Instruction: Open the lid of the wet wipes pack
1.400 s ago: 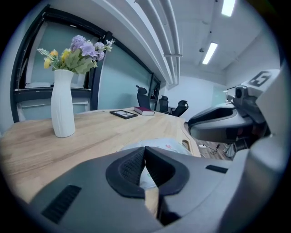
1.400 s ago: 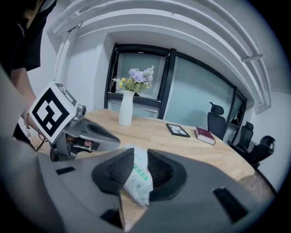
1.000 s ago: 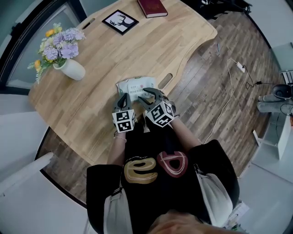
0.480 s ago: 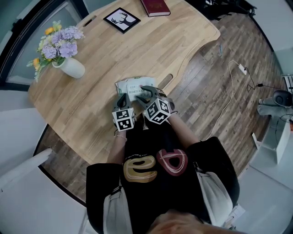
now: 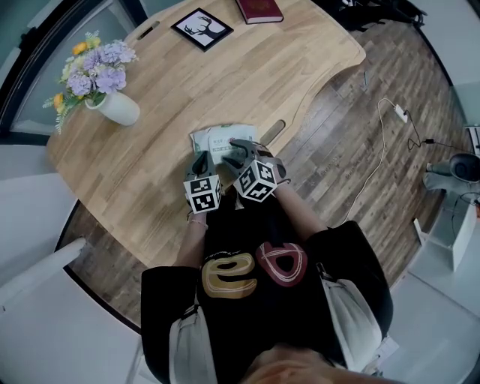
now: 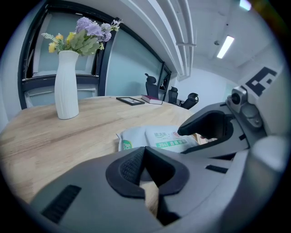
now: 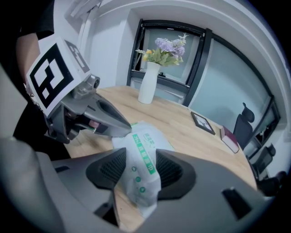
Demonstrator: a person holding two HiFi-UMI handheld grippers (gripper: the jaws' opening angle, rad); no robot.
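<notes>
The white wet wipes pack with green print lies flat on the wooden table, close to the front edge. My left gripper is shut on the pack's near left corner; in the left gripper view its pads meet over the pack's edge. My right gripper stands over the pack's near right end. Its jaws are opening, and the pack's end lies between the right gripper's pads. The left gripper also shows there, on the corner. The lid itself is not plainly visible.
A white vase of flowers stands at the table's far left. A framed picture and a red book lie at the back. A slot is cut in the table beside the pack. A cable trails on the floor.
My right gripper has rolled a little and sunk lower over the pack's end. The left gripper and the pack have stayed where they were.
</notes>
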